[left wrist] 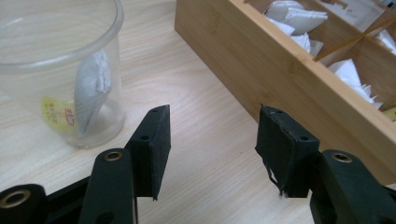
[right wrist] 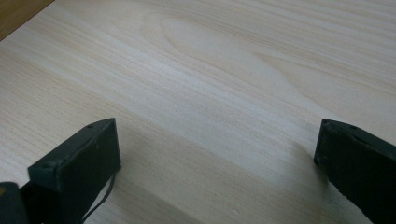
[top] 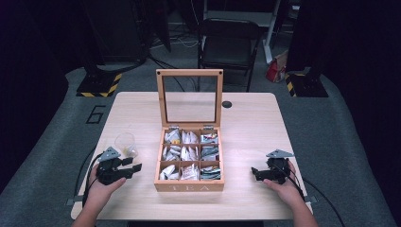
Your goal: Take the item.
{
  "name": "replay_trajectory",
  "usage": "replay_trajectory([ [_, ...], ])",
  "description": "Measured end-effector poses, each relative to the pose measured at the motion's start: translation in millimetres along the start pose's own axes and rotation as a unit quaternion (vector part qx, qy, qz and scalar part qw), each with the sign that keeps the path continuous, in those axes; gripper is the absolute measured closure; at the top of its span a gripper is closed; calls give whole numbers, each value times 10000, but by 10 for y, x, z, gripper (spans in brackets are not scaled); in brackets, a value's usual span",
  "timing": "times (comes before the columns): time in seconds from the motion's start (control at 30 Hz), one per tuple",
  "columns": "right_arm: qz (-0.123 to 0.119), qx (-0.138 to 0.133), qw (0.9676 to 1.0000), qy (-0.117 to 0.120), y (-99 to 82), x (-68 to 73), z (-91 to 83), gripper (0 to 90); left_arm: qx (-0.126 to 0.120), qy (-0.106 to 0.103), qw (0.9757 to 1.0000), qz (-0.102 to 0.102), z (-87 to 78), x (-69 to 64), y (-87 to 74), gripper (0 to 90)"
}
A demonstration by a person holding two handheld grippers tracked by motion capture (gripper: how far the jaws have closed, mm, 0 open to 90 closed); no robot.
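A wooden tea box (top: 189, 186) marked TEA stands mid-table, its glass lid (top: 189, 98) propped upright and its compartments full of tea bags (top: 190, 153). Left of it stands a clear plastic cup (top: 125, 144) with one tea bag (left wrist: 92, 87) and a yellow tag inside. My left gripper (top: 134, 165) sits low over the table between cup and box, open, nothing between its jaws. In the left gripper view the cup (left wrist: 60, 70) is at the left and the box wall (left wrist: 280, 79) at the right. My right gripper (top: 256, 173) rests open on bare wood to the right of the box.
The light wooden table (top: 246, 132) has a small dark round hole (top: 227, 104) near its far edge. Behind it stand a black folding chair (top: 229, 45) and stand bases with yellow-black tape (top: 100, 85). Bare tabletop (right wrist: 210, 93) lies under my right gripper.
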State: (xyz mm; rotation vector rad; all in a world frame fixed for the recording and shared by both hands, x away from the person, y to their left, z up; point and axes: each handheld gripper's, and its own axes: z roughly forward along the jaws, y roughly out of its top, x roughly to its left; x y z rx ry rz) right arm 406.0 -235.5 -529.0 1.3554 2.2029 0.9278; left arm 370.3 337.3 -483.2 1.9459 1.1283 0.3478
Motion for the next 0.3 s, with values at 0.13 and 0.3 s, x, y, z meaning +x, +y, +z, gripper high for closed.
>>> replay_trajectory([
  [0.13, 2, 1, 10000, 1, 0, 0, 0, 0, 58, 26, 10000, -6, 37, 7, -39, 442],
  [0.3, 3, 0, 10000, 0, 0, 1, 0, 0, 87, -24, 10000, -3, 40, -4, -45, 435],
])
